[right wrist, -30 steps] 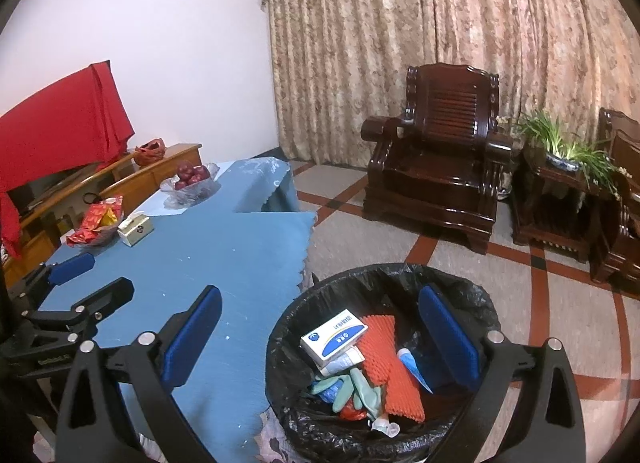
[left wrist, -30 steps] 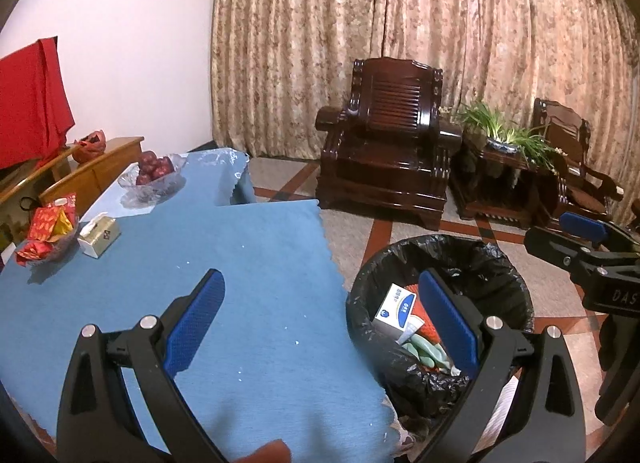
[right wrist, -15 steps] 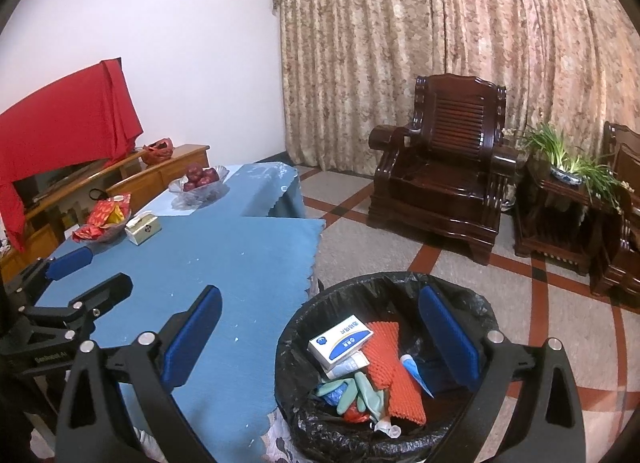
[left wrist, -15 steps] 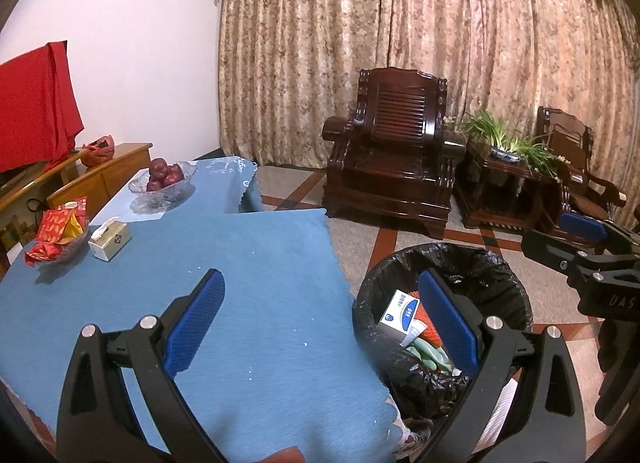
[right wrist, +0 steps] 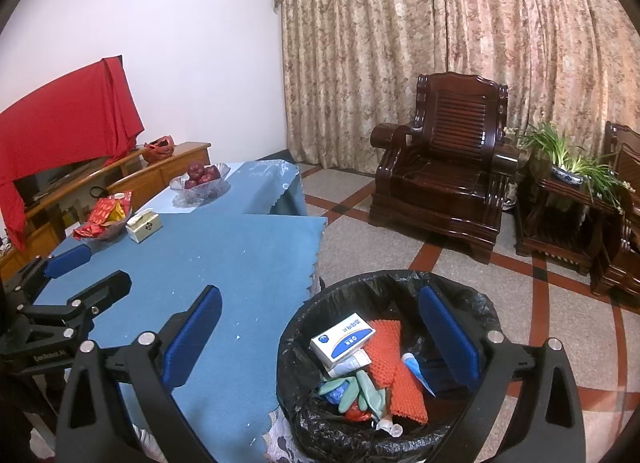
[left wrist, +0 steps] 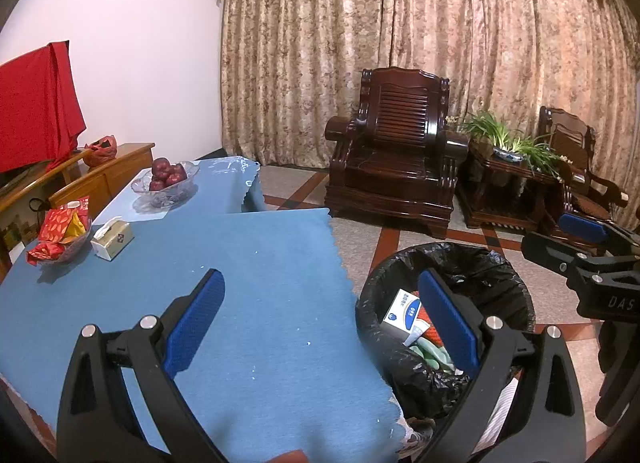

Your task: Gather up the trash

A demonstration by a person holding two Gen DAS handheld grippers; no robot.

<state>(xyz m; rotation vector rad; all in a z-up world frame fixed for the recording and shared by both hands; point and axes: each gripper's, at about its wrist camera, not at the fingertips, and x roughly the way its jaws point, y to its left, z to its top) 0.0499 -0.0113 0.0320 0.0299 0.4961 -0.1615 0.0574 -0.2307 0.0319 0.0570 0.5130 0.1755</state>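
The left gripper (left wrist: pixel 320 303) is held above the near edge of the table, its blue-padded fingers (left wrist: pixel 196 313) spread wide apart with nothing between them. The right gripper (right wrist: pixel 320 315) is held over the trash bin (right wrist: pixel 344 283), its fingers likewise spread wide apart and empty; in the left wrist view the right gripper shows at the right edge of the frame. The trash bin, lined with a black bag, stands on the floor just beside the table corner. Inside the bin lie a white-and-blue box (right wrist: pixel 343 339), an orange textured mat (right wrist: pixel 394 367), pale green glove-like pieces (right wrist: pixel 352 387) and a white-and-blue tube (right wrist: pixel 414 369). The table is covered by a blue tablecloth (left wrist: pixel 240 263) carrying small white specks. At the far side of the table stand a glass bowl of red apples (left wrist: pixel 167 179), a tissue box (left wrist: pixel 113 239) and a glass dish of red snack packets (left wrist: pixel 60 231), the tissue box just beside the dish. A dark wooden armchair (right wrist: pixel 444 183) stands on the tiled floor before patterned curtains (right wrist: pixel 440 43), with a potted plant (right wrist: pixel 568 163) on a side table to its right.
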